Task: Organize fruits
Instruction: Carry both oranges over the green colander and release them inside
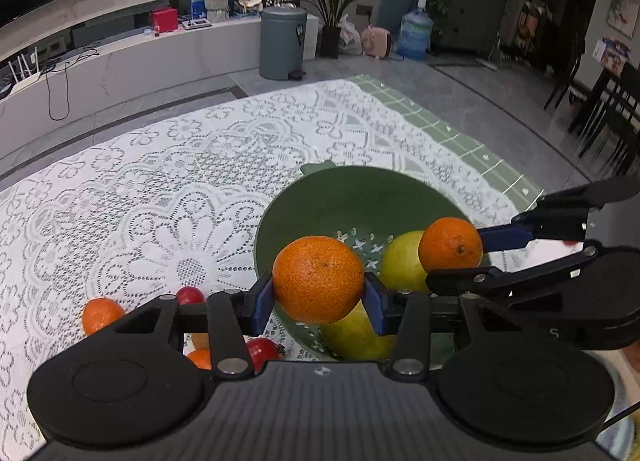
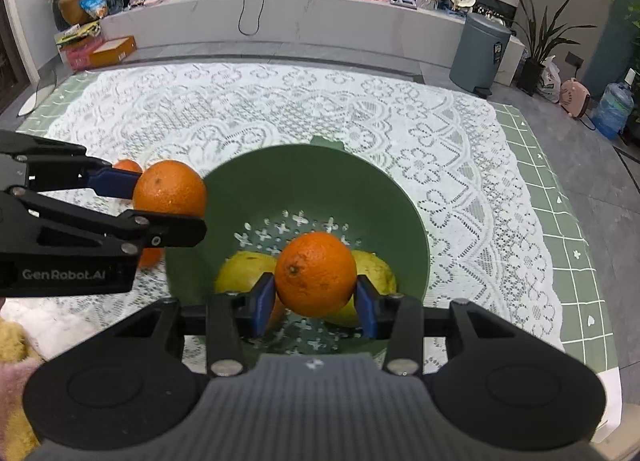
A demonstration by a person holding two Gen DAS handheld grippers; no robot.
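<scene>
My left gripper [image 1: 319, 297] is shut on a large orange [image 1: 318, 279], held over the near left rim of a green colander bowl [image 1: 304, 201]. My right gripper [image 2: 316, 297] is shut on a smaller orange [image 2: 315, 274] above the inside of the same bowl [image 2: 400, 197]. Each gripper shows in the other's view: the right one [image 1: 460, 257] with its orange [image 1: 451, 244], the left one [image 2: 160, 197] with its orange [image 2: 169, 188]. Two yellow-green pears [image 2: 240, 273] [image 2: 378, 271] lie in the bowl.
On the white lace cloth [image 1: 160, 181] left of the bowl lie more oranges [image 1: 100, 313] and red fruits [image 1: 190, 295] [image 1: 262, 351], partly hidden by my left gripper. A green checked mat [image 2: 560, 221] borders the cloth. A grey bin [image 2: 480, 49] stands on the floor behind.
</scene>
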